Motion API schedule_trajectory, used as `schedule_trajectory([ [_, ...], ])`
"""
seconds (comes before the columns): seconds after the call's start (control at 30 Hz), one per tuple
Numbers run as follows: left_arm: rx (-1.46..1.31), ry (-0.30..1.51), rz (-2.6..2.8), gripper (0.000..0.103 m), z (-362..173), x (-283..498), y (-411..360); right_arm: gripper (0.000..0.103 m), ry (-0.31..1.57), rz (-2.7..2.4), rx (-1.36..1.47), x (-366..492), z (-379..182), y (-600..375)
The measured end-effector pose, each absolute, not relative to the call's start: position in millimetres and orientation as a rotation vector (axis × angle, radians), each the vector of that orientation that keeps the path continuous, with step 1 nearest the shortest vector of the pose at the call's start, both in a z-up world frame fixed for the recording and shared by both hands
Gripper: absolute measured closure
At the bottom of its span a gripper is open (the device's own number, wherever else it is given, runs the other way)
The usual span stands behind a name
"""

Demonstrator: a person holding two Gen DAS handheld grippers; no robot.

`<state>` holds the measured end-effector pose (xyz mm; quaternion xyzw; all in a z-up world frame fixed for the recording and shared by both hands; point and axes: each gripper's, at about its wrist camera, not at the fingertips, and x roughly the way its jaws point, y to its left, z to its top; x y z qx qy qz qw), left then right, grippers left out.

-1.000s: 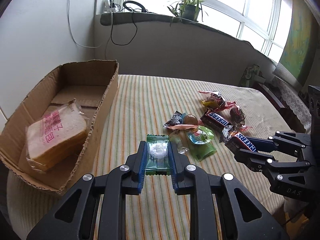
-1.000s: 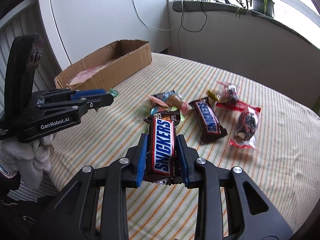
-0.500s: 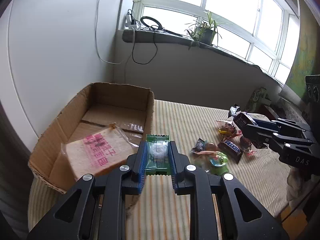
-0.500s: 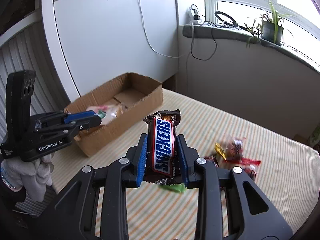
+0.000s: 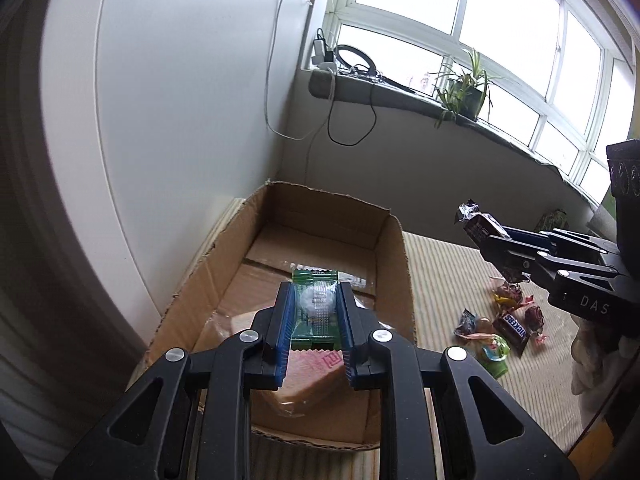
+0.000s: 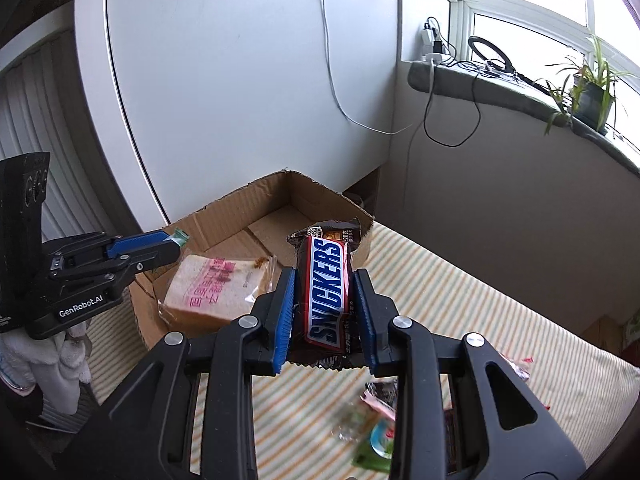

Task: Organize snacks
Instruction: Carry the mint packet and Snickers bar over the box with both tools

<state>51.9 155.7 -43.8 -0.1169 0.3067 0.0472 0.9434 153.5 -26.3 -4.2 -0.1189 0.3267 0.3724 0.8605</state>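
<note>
Left gripper [image 5: 314, 308]: jaws narrowed onto a green-wrapped candy [image 5: 313, 294], gripped at both sides between the blue pads [image 5: 285, 320]. The wrapper's serrated top edge projects past the jaw tips. The gripper is held in the air above the cardboard box [image 5: 394, 264], over its interior.

Right gripper [image 6: 325, 300]: jaws closed on a Snickers bar [image 6: 326, 292], held lengthwise with the label facing the camera and the crimped end protruding forward. It is raised off the surface, over the striped cloth [image 6: 460, 300] and just beside the near right wall of the box. In the left wrist view the same gripper sits to the right of the box, at a height above the loose snacks.

Cardboard box: open-topped, flaps torn, standing at the left edge of the striped cloth beside a white panel [image 6: 240, 80]. Inside lies a bagged slice of bread [image 6: 218, 292] with pink print, flat on the box floor at the near end. The far end of the box floor is bare cardboard.

Remaining snacks [image 5: 500, 328]: a loose cluster on the cloth, well apart from the box, including a second Snickers bar [image 5: 514, 326], a green jelly cup [image 5: 496, 354] and several red and dark wrapped sweets.

Background: windowsill with a potted plant [image 5: 464, 88] and trailing cables [image 5: 352, 120].
</note>
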Motion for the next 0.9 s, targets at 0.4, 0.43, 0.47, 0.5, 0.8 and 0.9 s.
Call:
schedule_trajectory([
  [0.4, -0.235, 0.647, 0.142, 0.083, -52.6, 55.5, 175.0, 0.073, 0.726, 0.778, -0.308, 186.7, -20.8, 29.1],
  [0.43, -0.235, 0.651, 0.147, 0.083, -53.7, 55.8, 176.1, 0.073, 0.733, 0.780, -0.309, 189.8, -22.6, 33.6],
  [0.47, -0.235, 0.653, 0.150, 0.083, -54.6, 56.0, 177.1, 0.073, 0.740, 0.781, -0.311, 192.5, -24.1, 37.3],
  [0.5, -0.236, 0.657, 0.152, 0.083, -55.5, 56.6, 178.2, 0.073, 0.747, 0.781, -0.313, 194.8, -26.1, 40.9],
  [0.8, -0.248, 0.664, 0.181, 0.083, -59.3, 54.8, 189.1, 0.073, 0.781, 0.789, -0.330, 201.3, -40.5, 63.5],
  [0.9, -0.246, 0.664, 0.182, 0.082, -58.9, 54.4, 189.1, 0.073, 0.777, 0.796, -0.331, 200.1, -41.3, 67.7],
])
